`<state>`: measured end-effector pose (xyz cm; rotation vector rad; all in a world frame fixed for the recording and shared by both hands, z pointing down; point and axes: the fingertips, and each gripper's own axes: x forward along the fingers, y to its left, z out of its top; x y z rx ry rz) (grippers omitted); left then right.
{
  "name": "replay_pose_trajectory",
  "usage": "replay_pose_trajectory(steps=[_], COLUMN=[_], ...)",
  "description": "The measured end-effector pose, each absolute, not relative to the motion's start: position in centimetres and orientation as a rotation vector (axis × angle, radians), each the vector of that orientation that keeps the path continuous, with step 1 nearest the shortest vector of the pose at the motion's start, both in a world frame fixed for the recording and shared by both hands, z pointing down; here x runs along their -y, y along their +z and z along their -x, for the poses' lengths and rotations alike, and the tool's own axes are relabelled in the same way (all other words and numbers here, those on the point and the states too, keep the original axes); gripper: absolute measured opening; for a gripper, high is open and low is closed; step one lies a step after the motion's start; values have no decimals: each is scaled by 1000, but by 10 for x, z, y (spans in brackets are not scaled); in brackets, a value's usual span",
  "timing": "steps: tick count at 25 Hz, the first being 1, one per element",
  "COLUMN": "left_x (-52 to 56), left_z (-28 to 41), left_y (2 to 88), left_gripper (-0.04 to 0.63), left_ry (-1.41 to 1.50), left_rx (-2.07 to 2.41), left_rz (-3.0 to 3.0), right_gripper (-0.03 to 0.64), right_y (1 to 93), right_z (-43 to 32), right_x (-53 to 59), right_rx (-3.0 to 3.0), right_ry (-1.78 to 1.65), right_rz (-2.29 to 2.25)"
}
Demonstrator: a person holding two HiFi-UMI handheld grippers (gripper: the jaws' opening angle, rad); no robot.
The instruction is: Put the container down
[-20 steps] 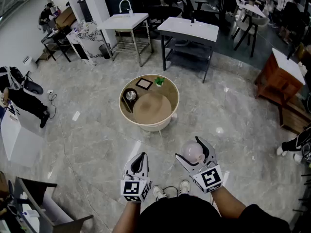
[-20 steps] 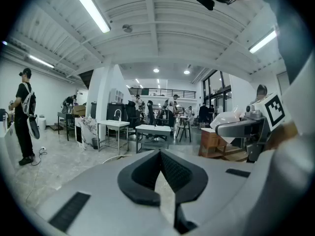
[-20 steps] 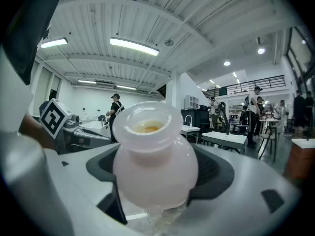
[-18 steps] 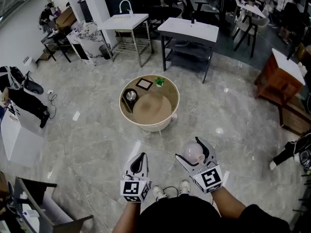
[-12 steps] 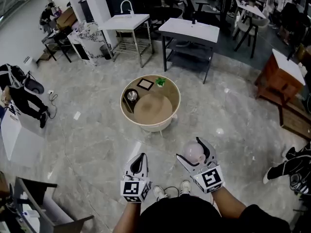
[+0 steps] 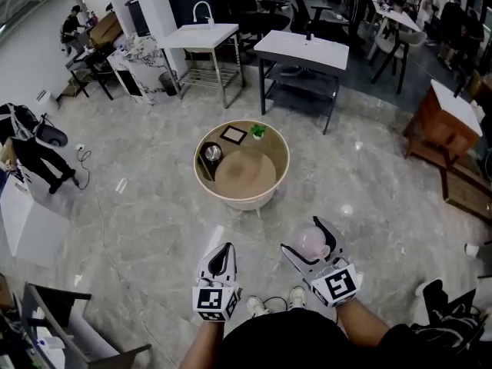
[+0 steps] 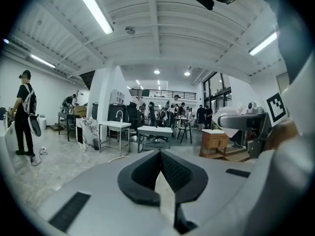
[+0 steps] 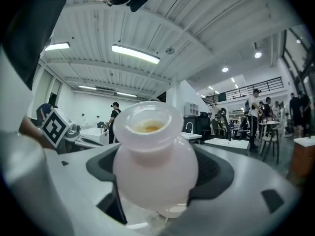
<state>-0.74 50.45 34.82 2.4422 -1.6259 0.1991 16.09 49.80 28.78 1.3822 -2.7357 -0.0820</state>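
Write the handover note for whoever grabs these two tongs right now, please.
Left tongs: shut, nothing in them, held low in front of the body.
Right tongs: closed on the pale pink container, gripping its round belly.
Round table: ahead across the floor, some way off.
Done: the container is in hand.
Left: carry it over, probably to that table, set it down and release.

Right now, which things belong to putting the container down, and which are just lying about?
In the job: pink container, held by the right gripper; round table, probably where it goes.
Just lying about: metal cup, picture frame, small plant on that table; left gripper, shut and empty.
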Motion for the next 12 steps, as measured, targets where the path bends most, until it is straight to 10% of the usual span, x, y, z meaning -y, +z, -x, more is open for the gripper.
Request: replay_pose_trajectory(steps=[12], left_x=[-496], left_z=[52], left_y=[349], left_gripper=[-6], left_ry=[210], left_rx=[1616], left_rz=[-2465], right_gripper=[405], right_y=[294], right_z=[-123], right_x=[-481], right_rx=[2704], right_ry=[-76], right_rz=[-1433])
